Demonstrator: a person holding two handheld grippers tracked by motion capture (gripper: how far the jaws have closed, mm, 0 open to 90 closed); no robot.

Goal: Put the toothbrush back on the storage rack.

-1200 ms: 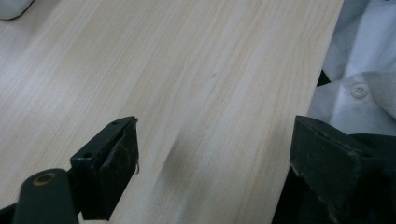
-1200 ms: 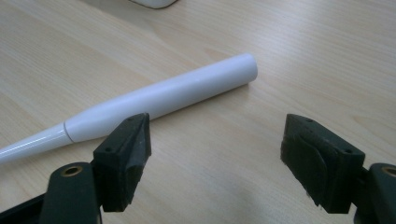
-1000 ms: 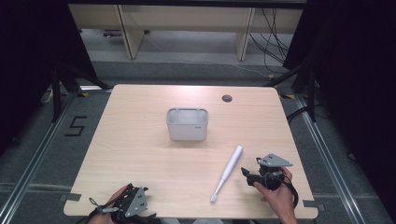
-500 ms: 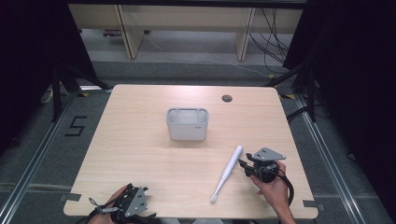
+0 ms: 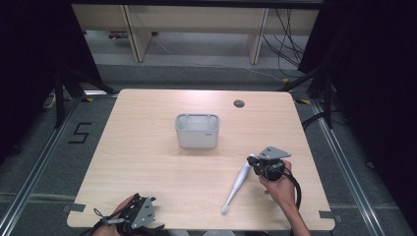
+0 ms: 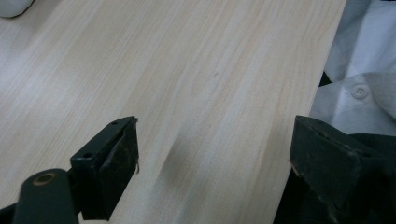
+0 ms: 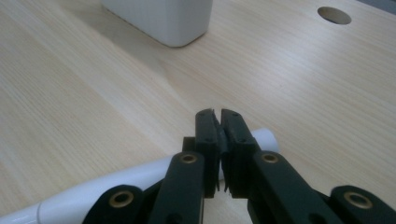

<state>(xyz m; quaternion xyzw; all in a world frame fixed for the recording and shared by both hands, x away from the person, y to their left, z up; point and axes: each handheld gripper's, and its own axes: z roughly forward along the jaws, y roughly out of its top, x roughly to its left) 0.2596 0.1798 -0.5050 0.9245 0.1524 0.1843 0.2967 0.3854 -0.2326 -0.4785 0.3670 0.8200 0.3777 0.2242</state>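
Wooden table (image 5: 147,162) | right gripper (image 7: 219,122) jaws just closed together above white handle (image 5: 241,178) | left gripper (image 6: 212,154) jaws apart, nothing between.

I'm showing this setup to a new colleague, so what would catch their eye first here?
Probably the white electric toothbrush lying slantwise on the wooden table, with the right gripper at its thick end, fingers closed together above the handle. Next comes the grey-white tub standing alone mid-table. The left gripper sits open at the near edge.
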